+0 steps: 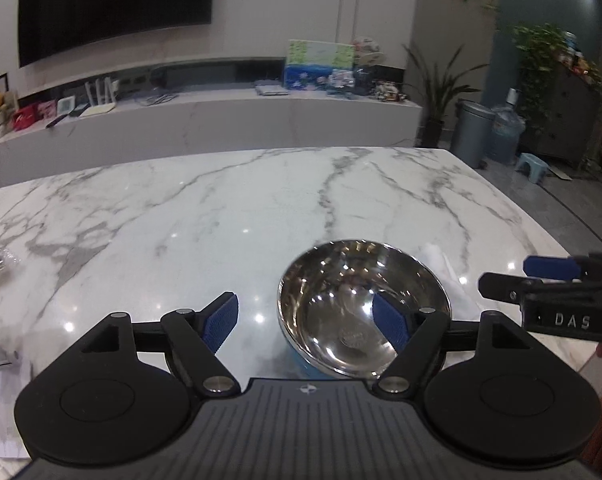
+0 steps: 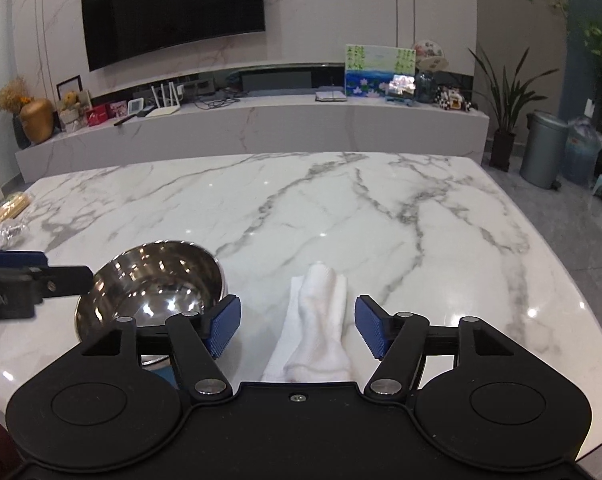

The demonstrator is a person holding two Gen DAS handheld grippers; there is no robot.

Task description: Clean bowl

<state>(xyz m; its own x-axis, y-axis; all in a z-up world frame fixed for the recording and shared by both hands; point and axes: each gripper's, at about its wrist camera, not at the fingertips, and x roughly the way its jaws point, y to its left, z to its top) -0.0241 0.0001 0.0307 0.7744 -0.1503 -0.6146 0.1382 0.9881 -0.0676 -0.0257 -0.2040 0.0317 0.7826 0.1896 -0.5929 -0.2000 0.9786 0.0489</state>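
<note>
Bowl (image 1: 363, 312) sat on the tabletop (image 1: 221, 216), cloth (image 2: 321, 320) beside it. Left tool (image 1: 307, 322) and right tool (image 2: 297, 326) stood open, empty. Risk: a hard one-sided grip would likely tip the slick bowl.

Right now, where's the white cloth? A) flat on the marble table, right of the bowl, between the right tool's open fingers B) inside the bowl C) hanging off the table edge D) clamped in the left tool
A: the white cloth lies on the marble table beside the steel bowl, and the right tool stands open around it with neither pad pressing it.
</note>
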